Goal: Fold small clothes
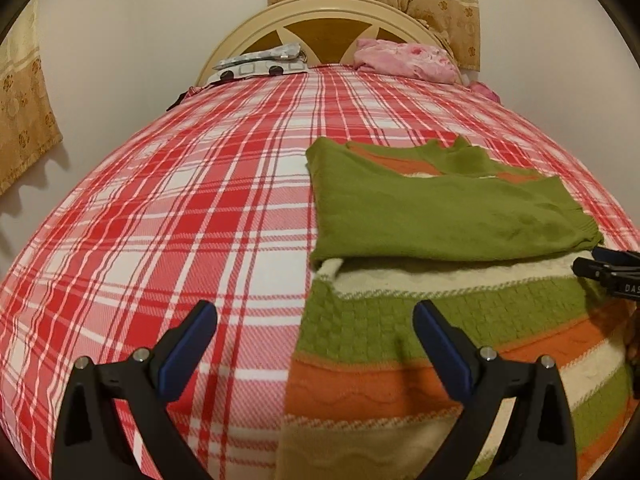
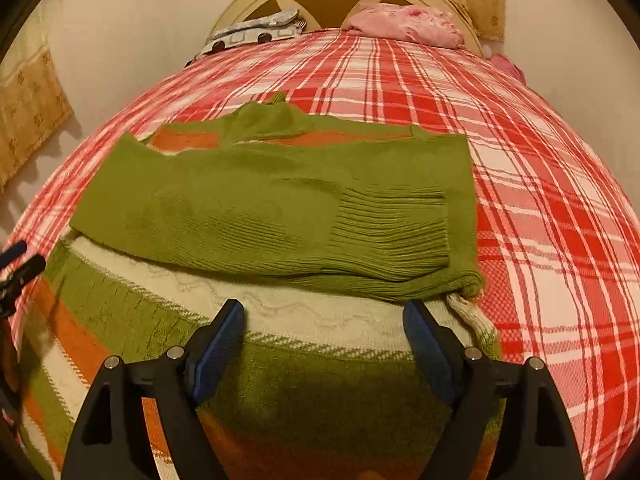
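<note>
A knitted sweater (image 1: 440, 320) (image 2: 280, 360) striped green, orange and cream lies flat on the red plaid bed cover (image 1: 160, 220). Both green sleeves (image 2: 280, 208) are folded across its chest, the ribbed cuff (image 2: 392, 228) of one on top. My left gripper (image 1: 316, 320) hovers open above the sweater's left edge, nothing between its fingers. My right gripper (image 2: 324, 320) is open above the cream stripe, close to the sweater's right side, with no cloth between its pads. The right gripper's tips (image 1: 608, 268) show at the left view's right edge, and the left gripper's tips (image 2: 16, 264) at the right view's left edge.
A pink bundle of cloth (image 1: 404, 60) and a grey patterned pillow (image 1: 260, 64) lie by the cream headboard (image 1: 320, 12) at the far end. Beige curtains (image 1: 24, 112) hang on the left wall and behind the headboard. Plaid cover stretches to the sweater's left and right.
</note>
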Available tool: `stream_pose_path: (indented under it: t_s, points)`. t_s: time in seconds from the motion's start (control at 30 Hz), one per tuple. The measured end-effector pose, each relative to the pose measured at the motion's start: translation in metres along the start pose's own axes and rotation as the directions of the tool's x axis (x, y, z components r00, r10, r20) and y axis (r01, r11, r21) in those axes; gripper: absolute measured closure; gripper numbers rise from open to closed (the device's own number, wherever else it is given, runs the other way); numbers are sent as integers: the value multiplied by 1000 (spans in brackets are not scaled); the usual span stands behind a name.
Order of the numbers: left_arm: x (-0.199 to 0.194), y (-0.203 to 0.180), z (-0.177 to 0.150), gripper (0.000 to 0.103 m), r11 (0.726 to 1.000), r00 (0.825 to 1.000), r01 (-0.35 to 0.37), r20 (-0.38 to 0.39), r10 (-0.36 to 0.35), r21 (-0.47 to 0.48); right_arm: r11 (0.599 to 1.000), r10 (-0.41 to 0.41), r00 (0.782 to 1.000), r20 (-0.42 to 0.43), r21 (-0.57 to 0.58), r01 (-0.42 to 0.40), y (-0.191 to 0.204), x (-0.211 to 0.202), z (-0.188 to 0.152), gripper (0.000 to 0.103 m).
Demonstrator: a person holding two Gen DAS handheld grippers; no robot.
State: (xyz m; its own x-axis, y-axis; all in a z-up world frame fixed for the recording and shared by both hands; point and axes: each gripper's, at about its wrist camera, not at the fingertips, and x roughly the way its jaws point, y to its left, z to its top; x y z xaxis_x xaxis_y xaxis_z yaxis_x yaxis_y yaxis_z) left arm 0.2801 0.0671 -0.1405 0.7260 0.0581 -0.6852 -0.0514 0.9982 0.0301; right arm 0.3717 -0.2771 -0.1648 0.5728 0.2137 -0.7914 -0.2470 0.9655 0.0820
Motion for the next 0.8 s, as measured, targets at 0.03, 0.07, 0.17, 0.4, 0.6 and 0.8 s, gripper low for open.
stream_pose_path:
  t_s: [0.03, 0.07, 0.17, 0.4, 0.6, 0.8]
  points:
    - [-3, 0, -1, 2, 1000, 1000, 3, 2, -3, -6, 1000, -3, 1000, 1, 5, 3, 0, -1, -1, 20]
    - [-6, 0, -3, 2, 1000, 1000, 6, 6, -6, -8, 1000, -8, 1000, 2, 6, 8, 0, -3, -2, 20]
    - [-15, -1, -6, 2, 1000, 1000, 14, 16, -14, -10, 1000, -10, 1000, 8, 4, 10, 1, -11, -8, 20]
    - [-43, -6, -22, 2, 999, 998, 45, 33, -45, -3, 1000, -2, 1000, 24, 10, 2, 0, -38, -35, 20]
    - [-61, -8, -37, 2, 998, 998, 60, 35, -60, 5, 1000, 2, 999, 34, -8, -1, 5, -64, -60, 20]
    - [-84, -4, -62, 2, 996, 996, 85, 25, -85, -15, 1000, 20, 999, 32, -9, -20, 14, -85, -84, 20]
